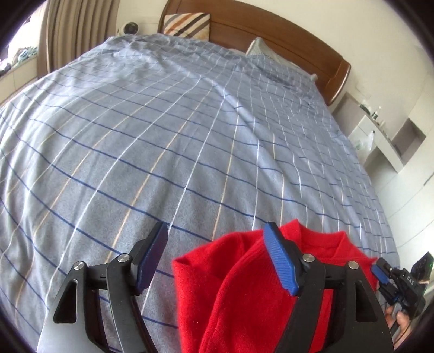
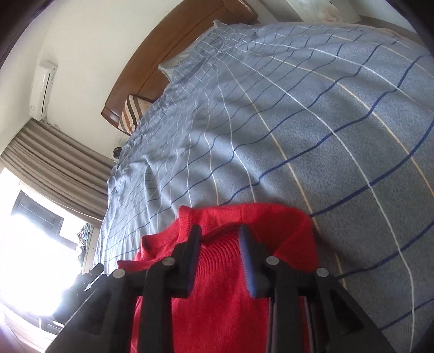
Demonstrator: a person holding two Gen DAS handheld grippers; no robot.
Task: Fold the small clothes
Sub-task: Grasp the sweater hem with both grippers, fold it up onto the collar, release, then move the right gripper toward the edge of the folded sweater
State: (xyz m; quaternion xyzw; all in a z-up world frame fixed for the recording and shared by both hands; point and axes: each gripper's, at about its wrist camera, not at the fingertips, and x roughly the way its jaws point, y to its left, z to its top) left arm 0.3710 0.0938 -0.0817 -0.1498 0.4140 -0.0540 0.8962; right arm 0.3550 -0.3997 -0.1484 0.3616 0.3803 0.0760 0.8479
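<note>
A small red knitted sweater lies bunched on the blue checked bedspread at the near edge of the bed. My left gripper is open above it, its right finger over the red fabric, its left finger over bare bedspread. In the right wrist view the sweater fills the bottom centre, collar side towards the bed's middle. My right gripper is open, its fingers straddling a ribbed part of the sweater, holding nothing. The right gripper also shows in the left wrist view at the far right.
The bedspread covers the whole bed. A wooden headboard with a striped cushion and a pillow stands at the far end. Curtains hang on the left, white shelves stand on the right.
</note>
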